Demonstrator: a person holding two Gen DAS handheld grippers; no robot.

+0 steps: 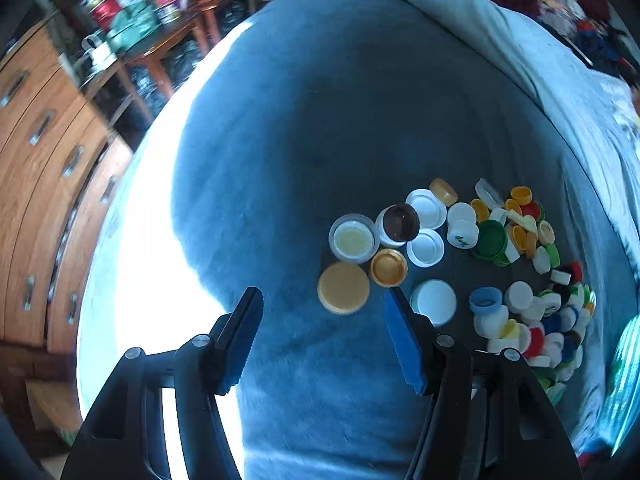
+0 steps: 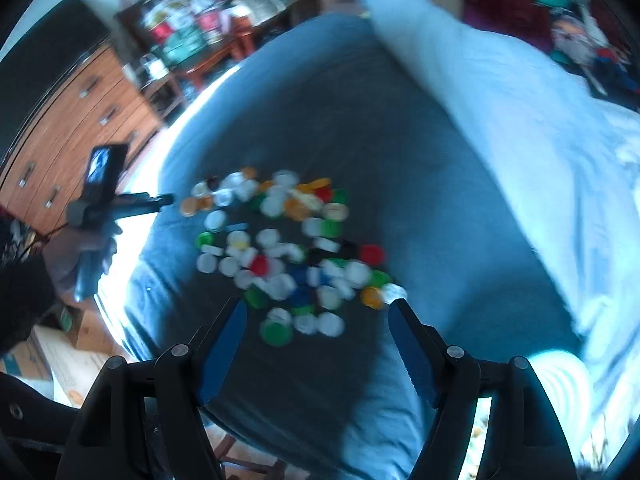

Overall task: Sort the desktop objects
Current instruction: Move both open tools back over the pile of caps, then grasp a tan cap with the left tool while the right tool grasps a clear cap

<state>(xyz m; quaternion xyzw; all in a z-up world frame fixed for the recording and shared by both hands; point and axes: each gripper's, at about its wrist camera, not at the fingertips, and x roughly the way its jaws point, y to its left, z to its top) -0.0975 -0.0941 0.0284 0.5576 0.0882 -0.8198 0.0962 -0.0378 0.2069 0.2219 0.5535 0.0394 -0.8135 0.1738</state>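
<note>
Left gripper (image 1: 322, 336): jaws apart, nothing between them, hanging over bare blue cloth (image 1: 280, 140) just short of the lids. Right gripper (image 2: 314, 338): jaws apart, empty, above the near edge of the cap pile (image 2: 288, 248).

Step looks like approach, no pick yet. Next move calls for choosing one lid and straddling it.

Count, left view: roughly nine large lids, incl. one tan lid (image 1: 343, 288), one gold (image 1: 388, 267), one brown (image 1: 401, 222). Small caps: dozens, too blurred to count.
</note>
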